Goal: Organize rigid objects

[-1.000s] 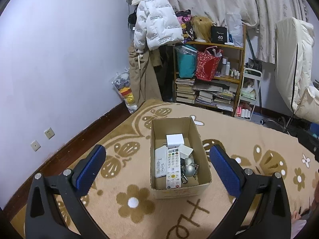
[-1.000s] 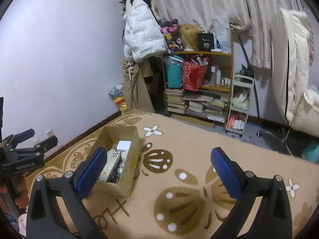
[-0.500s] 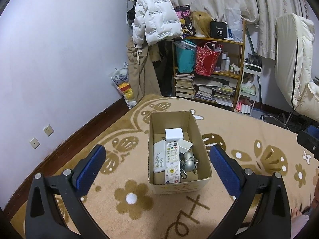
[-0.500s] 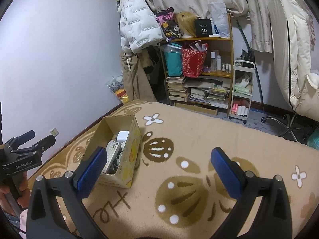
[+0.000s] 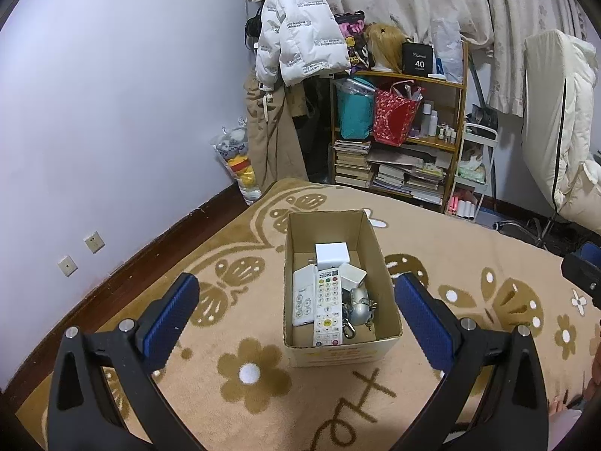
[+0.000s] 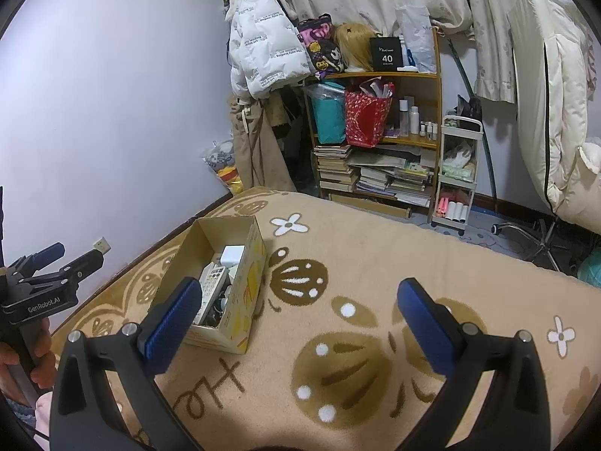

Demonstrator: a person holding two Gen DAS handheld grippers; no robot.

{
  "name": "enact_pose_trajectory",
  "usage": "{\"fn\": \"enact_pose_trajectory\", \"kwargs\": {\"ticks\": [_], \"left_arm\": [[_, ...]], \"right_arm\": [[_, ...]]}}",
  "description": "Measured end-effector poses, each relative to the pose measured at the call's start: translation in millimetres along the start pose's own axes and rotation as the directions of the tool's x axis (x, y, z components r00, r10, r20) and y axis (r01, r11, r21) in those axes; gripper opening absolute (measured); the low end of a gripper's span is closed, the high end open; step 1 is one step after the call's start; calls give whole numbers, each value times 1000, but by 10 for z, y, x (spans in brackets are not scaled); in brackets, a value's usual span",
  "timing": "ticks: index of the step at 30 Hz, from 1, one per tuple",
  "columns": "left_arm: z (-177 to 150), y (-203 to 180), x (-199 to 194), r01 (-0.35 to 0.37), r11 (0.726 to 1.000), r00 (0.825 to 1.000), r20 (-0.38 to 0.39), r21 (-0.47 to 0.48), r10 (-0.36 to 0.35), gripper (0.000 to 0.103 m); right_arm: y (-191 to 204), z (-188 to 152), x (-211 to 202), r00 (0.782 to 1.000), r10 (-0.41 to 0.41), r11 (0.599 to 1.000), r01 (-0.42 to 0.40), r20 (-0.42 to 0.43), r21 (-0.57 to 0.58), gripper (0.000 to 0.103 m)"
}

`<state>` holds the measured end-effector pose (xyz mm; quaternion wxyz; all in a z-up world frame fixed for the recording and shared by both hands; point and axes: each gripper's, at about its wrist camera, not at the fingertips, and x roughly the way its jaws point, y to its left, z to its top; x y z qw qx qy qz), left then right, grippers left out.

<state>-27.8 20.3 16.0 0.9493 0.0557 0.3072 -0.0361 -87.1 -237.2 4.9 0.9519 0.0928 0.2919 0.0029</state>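
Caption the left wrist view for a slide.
Open left gripper hovers over a cardboard box holding two remote controls on a floral rug.

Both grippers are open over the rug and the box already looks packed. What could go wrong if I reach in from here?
1. The cardboard box is crowded: the long remote lies against the white handset and the metal keychain, so the left gripper may pinch two things.
2. The box looks light; a finger catching its wall could drag or tip it.
3. The right gripper sits off to the box's side, an awkward angle.
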Motion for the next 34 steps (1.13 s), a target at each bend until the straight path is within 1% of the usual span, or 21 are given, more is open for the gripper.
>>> {"fn": "enact_pose_trajectory", "kwargs": {"ticks": [13, 17, 34], "left_arm": [[19, -25, -55, -28, 1000, 1000, 14, 7, 28, 103], [39, -22, -65, -15, 1000, 1000, 20, 18, 15, 103], [6, -45, -78, -19, 1000, 1000, 22, 14, 19, 103]], "right_arm": [[10, 1, 1, 1000, -3, 1000, 3, -1, -4, 103], [13, -3, 6, 1000, -4, 1000, 4, 0, -3, 103], [8, -2, 3, 1000, -3, 1000, 3, 0, -4, 103]]}}
